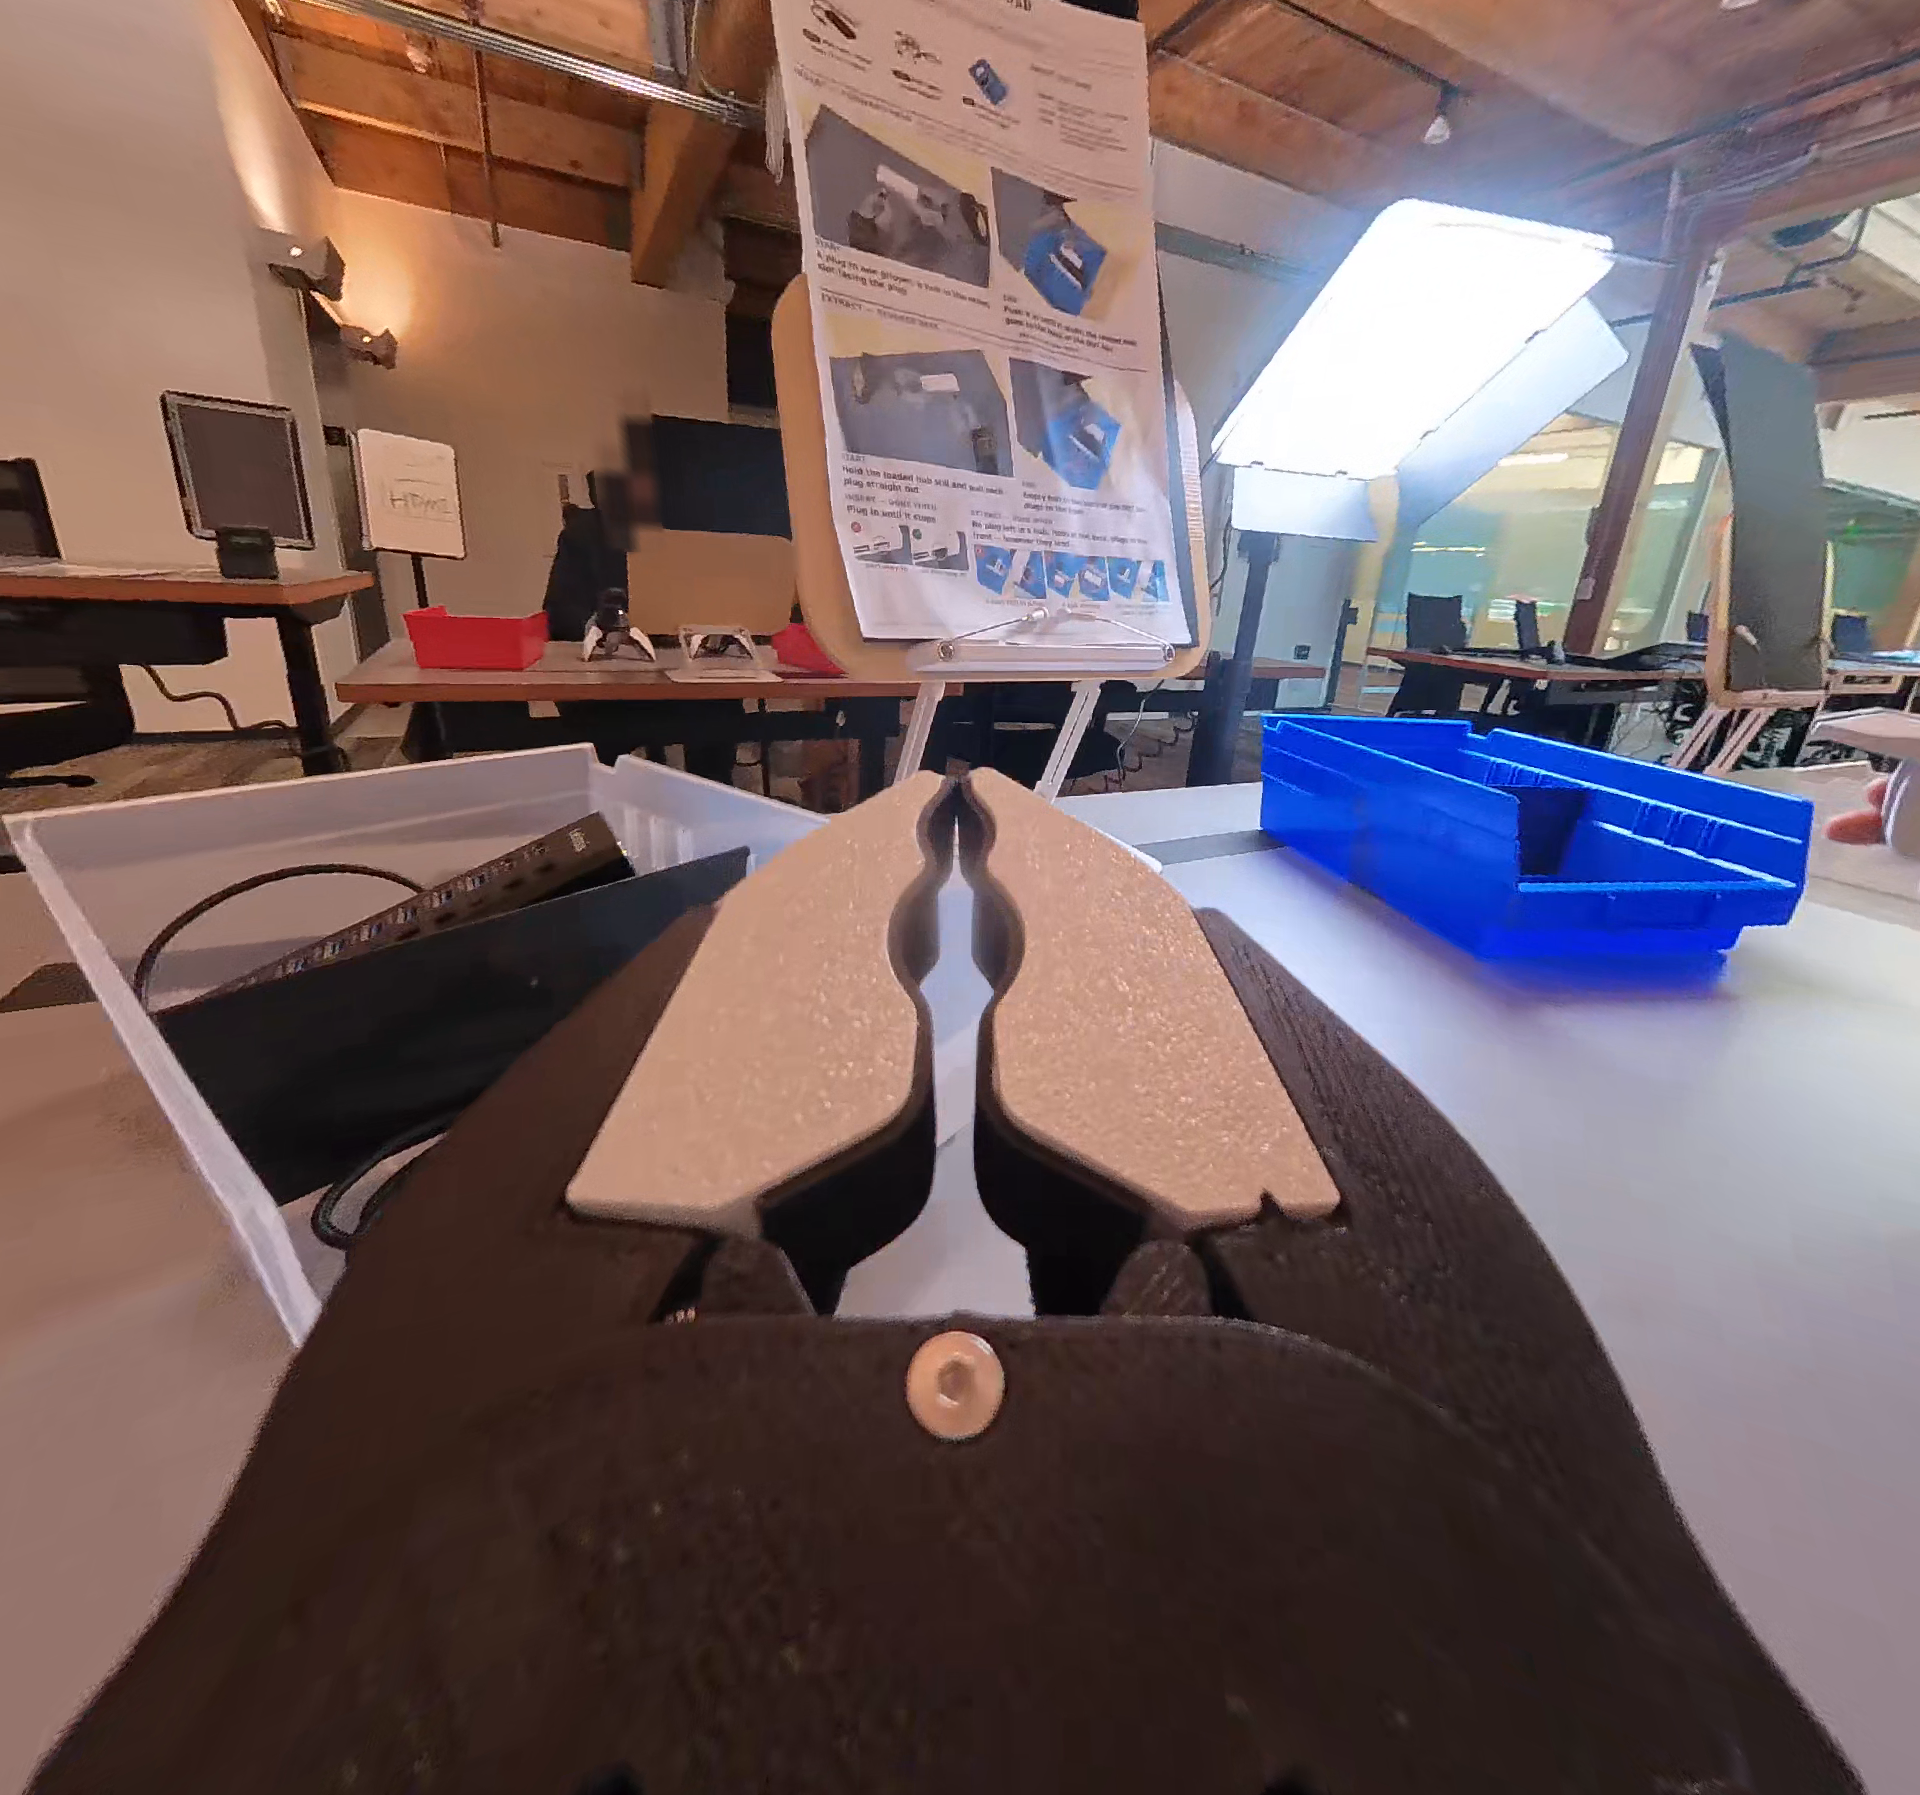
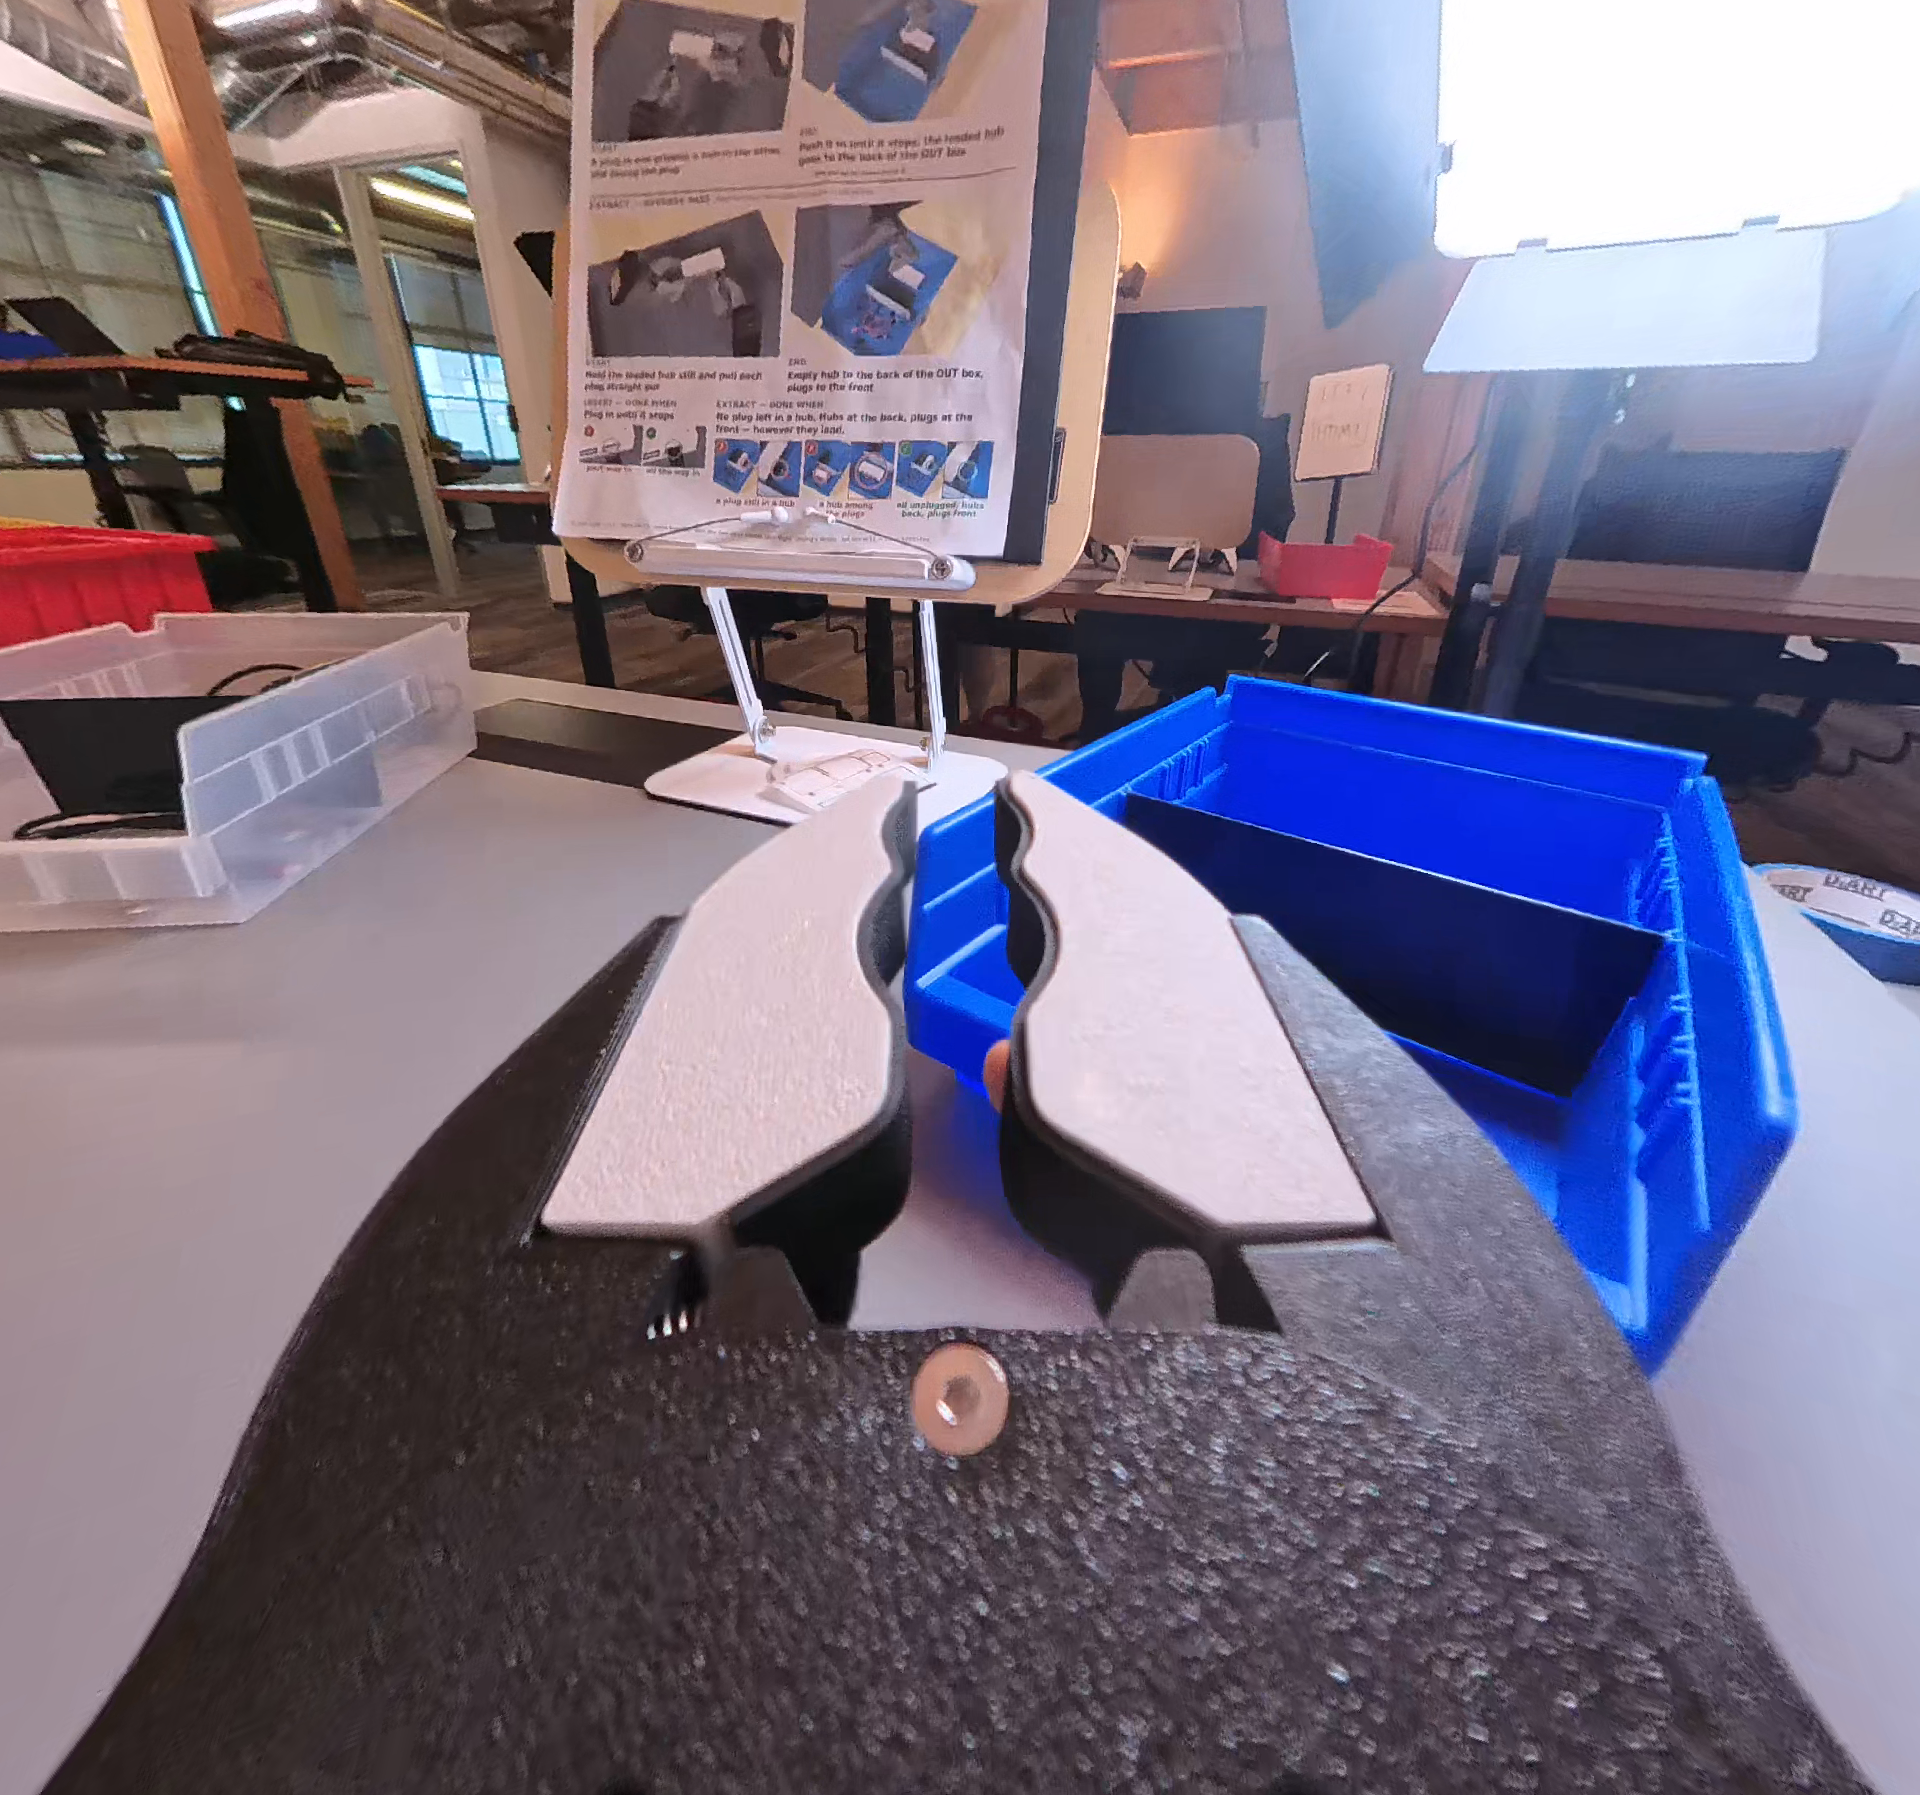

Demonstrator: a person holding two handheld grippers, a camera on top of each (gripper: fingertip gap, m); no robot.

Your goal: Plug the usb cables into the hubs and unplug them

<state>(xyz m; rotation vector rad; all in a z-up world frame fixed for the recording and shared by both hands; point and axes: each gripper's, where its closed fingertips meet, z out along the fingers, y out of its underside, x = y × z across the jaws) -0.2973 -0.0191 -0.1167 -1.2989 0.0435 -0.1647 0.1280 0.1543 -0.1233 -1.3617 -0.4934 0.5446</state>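
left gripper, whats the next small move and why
Probably open the left gripper and swing it left toward the clear bin, where a black hub and cable lie. Its fingertips are shut on nothing, the right gripper holds nothing, and the blue bin looks empty.

Timber ceiling (image 1: 1351, 0) overhead, a bright light panel (image 1: 1413, 332) to the right — wooden desks (image 1: 187, 592) lined the white wall (image 1: 104, 187).
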